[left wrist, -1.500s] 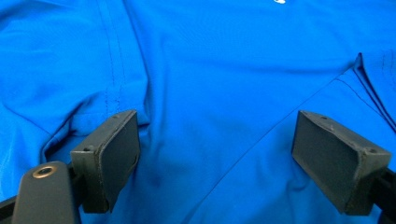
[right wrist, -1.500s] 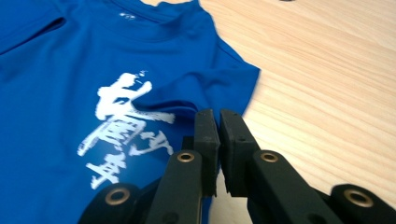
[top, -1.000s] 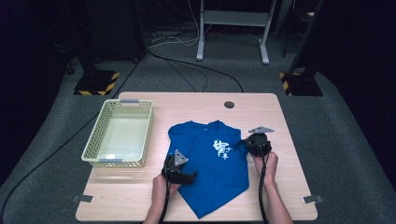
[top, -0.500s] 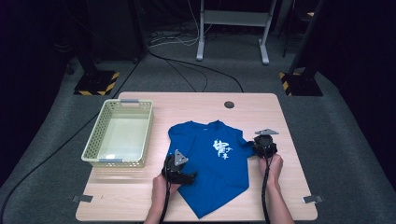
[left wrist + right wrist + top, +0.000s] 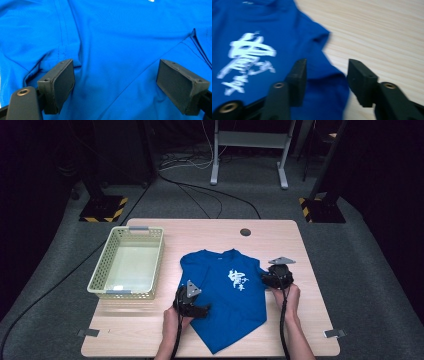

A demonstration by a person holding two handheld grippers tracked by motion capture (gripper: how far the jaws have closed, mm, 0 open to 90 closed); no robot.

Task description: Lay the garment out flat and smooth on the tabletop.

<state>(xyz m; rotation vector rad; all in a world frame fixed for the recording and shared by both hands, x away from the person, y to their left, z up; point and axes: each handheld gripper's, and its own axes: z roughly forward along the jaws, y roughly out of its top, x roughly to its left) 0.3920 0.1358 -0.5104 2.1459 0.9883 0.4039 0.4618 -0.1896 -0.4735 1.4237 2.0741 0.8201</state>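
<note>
Blue shirt (image 5: 225,295) flat between left tongs (image 5: 196,309), right tongs (image 5: 267,279)

floor (image 5: 360,270): grey carpet | table (image 5: 210,227): light wood | metal stand (image 5: 248,150) behind | room dark

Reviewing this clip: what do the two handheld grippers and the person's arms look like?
Both the left gripper and right gripper are black, each topped by a grey three-cornered plate and trailing a black cable along the forearm. Their jaws are blocky black pads with brass-coloured pivot screws. The forearms are bare, with no sleeves in view.
</note>
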